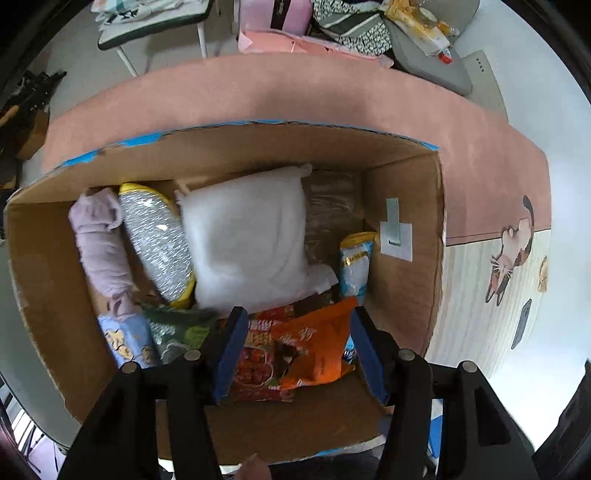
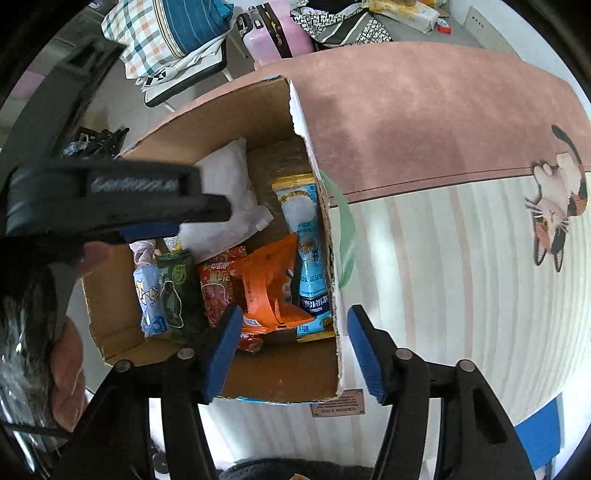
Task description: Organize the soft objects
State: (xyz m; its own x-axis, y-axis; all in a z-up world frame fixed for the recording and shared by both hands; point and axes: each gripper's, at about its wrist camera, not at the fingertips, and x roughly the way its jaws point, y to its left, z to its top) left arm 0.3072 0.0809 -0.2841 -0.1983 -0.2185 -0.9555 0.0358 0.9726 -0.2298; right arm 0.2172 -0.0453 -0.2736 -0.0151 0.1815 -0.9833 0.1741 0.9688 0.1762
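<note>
A: What do the tools look like?

B: The left gripper (image 1: 295, 350) and right gripper (image 2: 293, 350) match: black plastic frames, two angular fingers each lined with ribbed blue pads (image 2: 364, 350).

A: Any hardware?

B: Round silver pivot pins (image 1: 406, 355) sit on the linkage arms. In the right wrist view, the left gripper's black body carries raised lettering, too blurred to read.

Pink rug (image 1: 295, 92) (cat print), cluttered chair (image 1: 147, 29) behind
</note>
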